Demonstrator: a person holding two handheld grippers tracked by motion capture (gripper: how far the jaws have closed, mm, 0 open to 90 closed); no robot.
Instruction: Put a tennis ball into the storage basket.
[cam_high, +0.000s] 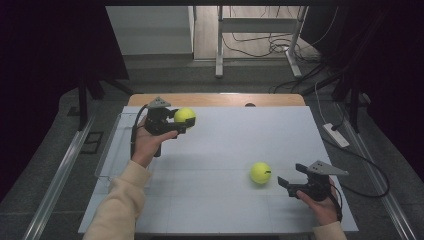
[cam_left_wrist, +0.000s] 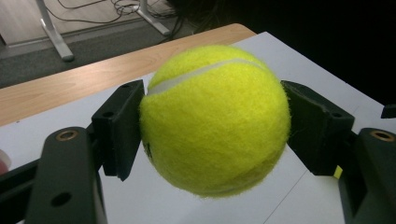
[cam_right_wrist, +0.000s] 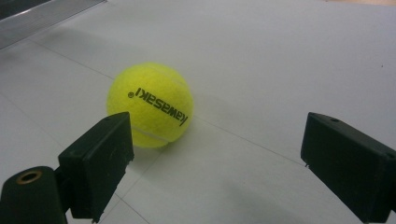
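One tennis ball (cam_left_wrist: 214, 119) is pinched in the left gripper (cam_high: 176, 121); the second ball (cam_high: 260, 172) is yet to be taken by the spread right gripper (cam_high: 290, 179).

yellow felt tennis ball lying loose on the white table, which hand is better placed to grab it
Right. The right tool stands open beside the loose yellow felt tennis ball; the left tool is already shut on another tennis ball.

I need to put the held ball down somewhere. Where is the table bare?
The white table is bare between the left gripper with its held ball and the second ball; also the far right. It is crowded between that ball and the right gripper.
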